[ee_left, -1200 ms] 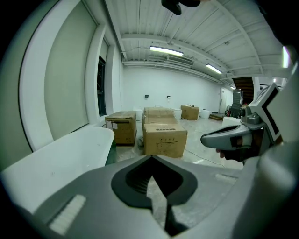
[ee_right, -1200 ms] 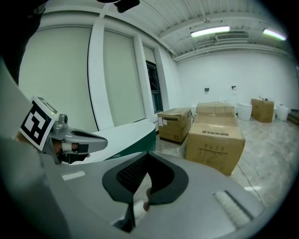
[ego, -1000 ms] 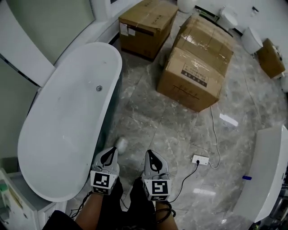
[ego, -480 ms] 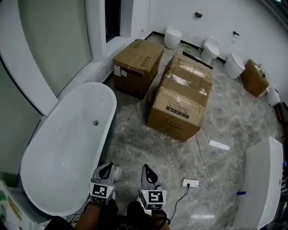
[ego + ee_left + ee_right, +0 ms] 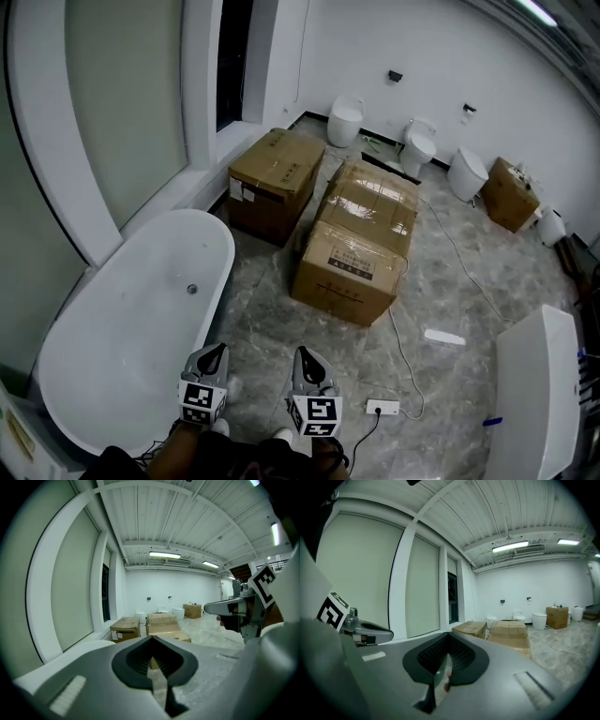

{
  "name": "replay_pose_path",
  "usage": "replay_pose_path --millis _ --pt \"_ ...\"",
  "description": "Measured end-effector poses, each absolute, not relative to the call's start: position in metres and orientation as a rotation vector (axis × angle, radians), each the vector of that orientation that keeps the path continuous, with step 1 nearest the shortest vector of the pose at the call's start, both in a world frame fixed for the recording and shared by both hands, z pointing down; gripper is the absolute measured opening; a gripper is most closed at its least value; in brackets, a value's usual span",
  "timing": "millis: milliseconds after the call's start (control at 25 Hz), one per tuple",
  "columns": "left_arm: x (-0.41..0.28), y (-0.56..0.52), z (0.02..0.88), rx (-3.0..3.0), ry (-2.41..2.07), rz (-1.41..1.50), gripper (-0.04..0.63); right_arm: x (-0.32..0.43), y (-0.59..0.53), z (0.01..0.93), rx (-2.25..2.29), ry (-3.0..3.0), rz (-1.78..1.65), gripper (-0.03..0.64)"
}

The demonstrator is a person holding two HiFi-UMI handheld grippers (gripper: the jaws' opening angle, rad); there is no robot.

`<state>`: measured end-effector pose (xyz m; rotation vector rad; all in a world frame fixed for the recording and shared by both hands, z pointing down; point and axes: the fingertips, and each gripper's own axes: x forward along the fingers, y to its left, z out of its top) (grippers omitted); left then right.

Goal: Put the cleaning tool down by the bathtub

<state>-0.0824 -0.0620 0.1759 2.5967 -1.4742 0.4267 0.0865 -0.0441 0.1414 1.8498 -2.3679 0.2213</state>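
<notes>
We log left gripper [image 5: 214, 353] and right gripper [image 5: 306, 357] both closed, nothing held. A small pale cleaning tool [image 5: 232, 385] lies on floor [image 5: 281, 323] beside bathtub [image 5: 122, 319], near left gripper.

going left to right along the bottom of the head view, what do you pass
bathtub → left gripper → right gripper → white power strip on the floor → white fixture at the right edge
</notes>
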Motion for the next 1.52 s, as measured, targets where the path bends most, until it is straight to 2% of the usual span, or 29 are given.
replay_pose_path --millis 640,1520 --pt "-0.082 -0.077 0.086 2.7 -1.538 0.24 0.0 0.102 -0.042 0.078 1.926 -2.397 0.081 0.012" --pt "-0.083 -0.077 0.079 2.733 -1.581 0.213 0.0 0.102 -0.046 0.085 1.937 -2.386 0.08 0.012"
